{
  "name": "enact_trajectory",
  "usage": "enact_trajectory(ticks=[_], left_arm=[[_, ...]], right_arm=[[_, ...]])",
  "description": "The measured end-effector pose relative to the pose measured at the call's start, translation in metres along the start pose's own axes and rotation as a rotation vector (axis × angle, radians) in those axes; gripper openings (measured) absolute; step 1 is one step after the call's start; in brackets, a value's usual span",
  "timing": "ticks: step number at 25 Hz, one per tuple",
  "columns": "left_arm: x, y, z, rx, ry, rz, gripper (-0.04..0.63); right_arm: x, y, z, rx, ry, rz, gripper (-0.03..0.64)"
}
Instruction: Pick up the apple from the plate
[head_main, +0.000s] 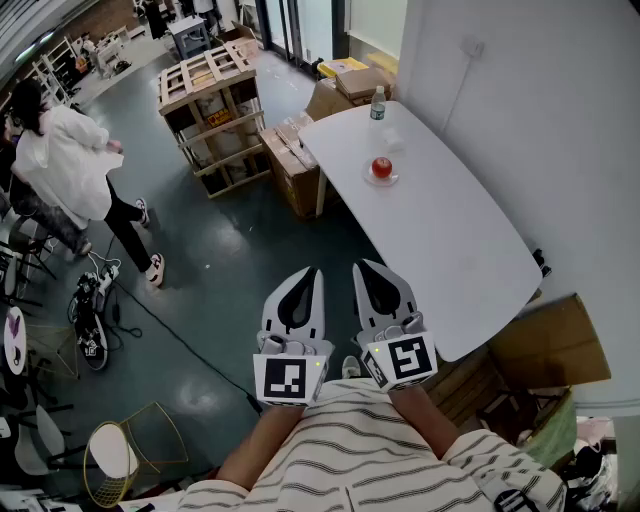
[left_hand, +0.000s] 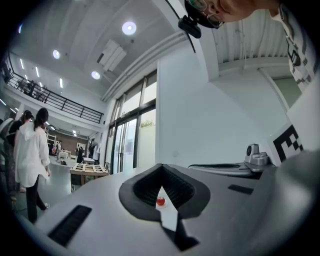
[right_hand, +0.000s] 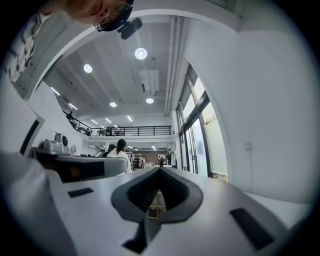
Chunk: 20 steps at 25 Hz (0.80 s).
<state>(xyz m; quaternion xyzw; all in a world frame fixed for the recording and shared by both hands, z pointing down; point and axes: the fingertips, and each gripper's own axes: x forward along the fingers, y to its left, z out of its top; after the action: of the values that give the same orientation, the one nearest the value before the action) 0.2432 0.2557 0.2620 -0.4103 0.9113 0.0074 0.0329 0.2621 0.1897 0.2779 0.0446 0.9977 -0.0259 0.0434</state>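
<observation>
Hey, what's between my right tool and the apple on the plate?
In the head view, only dark floor, then bare white tabletop; nothing stands between the right tool and the apple.

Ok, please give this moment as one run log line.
left tongs: shut, empty | right tongs: shut, empty | apple: on plate, untouched | table: ahead of both tongs

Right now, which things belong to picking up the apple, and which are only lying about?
For the job: apple, plate, table, left hand-held gripper, right hand-held gripper.
Lying about: bottle, cardboard boxes, wooden crate.
</observation>
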Motion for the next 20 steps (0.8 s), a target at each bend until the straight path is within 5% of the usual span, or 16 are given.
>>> enact_trajectory(ticks=[20], left_arm=[[0.035,-0.016,-0.017,-0.006,0.022,0.041,0.003]], right_arm=[[0.004,-0.044,-0.001,0.040,-0.039,0.038,0.012]])
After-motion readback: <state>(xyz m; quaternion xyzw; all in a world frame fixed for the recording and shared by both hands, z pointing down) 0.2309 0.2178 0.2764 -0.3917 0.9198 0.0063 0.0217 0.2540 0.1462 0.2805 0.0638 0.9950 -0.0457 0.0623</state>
